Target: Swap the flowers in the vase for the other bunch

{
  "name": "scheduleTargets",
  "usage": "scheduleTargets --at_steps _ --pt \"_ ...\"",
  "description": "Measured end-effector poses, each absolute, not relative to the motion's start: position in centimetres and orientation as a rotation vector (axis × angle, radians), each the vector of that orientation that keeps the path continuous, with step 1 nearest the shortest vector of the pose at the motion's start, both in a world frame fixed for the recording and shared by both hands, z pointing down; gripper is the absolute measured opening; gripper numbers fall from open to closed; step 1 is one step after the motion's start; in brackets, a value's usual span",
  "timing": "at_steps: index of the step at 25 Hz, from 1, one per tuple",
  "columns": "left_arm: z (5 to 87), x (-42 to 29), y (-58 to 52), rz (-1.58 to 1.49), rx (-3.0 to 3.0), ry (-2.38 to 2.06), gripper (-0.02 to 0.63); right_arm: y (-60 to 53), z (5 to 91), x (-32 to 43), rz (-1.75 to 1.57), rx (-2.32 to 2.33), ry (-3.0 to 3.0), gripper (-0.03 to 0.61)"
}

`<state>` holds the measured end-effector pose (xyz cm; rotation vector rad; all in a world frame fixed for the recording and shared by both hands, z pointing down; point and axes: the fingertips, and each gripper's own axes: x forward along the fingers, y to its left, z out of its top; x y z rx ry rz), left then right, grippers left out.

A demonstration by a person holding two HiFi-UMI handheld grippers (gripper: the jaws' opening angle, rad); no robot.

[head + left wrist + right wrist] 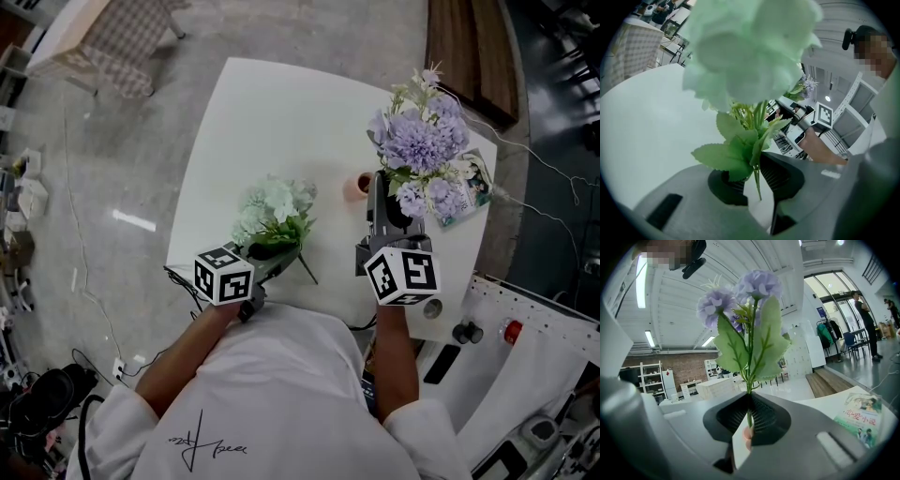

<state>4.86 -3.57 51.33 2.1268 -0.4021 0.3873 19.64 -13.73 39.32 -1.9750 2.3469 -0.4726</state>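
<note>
A white table (pixel 281 112) carries a small pink vase (pixel 358 185) with nothing in it. My right gripper (pixel 378 187) stands just beside the vase, shut on the stem of the purple flower bunch (pixel 419 145), which it holds upright. In the right gripper view the stem (pixel 749 416) is pinched between the pads, with the pink vase (pixel 747 438) showing just below. My left gripper (pixel 272 251) is shut on the stems of the pale green bunch (pixel 275 208), near the table's front edge. In the left gripper view the leaves and stems (pixel 757 173) pass between the jaws, and the blooms (pixel 745 51) fill the top.
An illustrated book (pixel 473 186) lies at the table's right edge, behind the purple bunch. A white panel with a red button (pixel 511 330) sits to my right. A wooden platform (pixel 469 47) lies beyond the table. Cables run across the grey floor.
</note>
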Motion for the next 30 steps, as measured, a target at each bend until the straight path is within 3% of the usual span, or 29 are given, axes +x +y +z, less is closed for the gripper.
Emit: scheduleTargets --at_steps 30 --pt "51.5 4.5 -3.2 0.404 2.115 -0.400 0.084 -13.5 42.5 18.8 -0.562 -2.021 2.371 0.038"
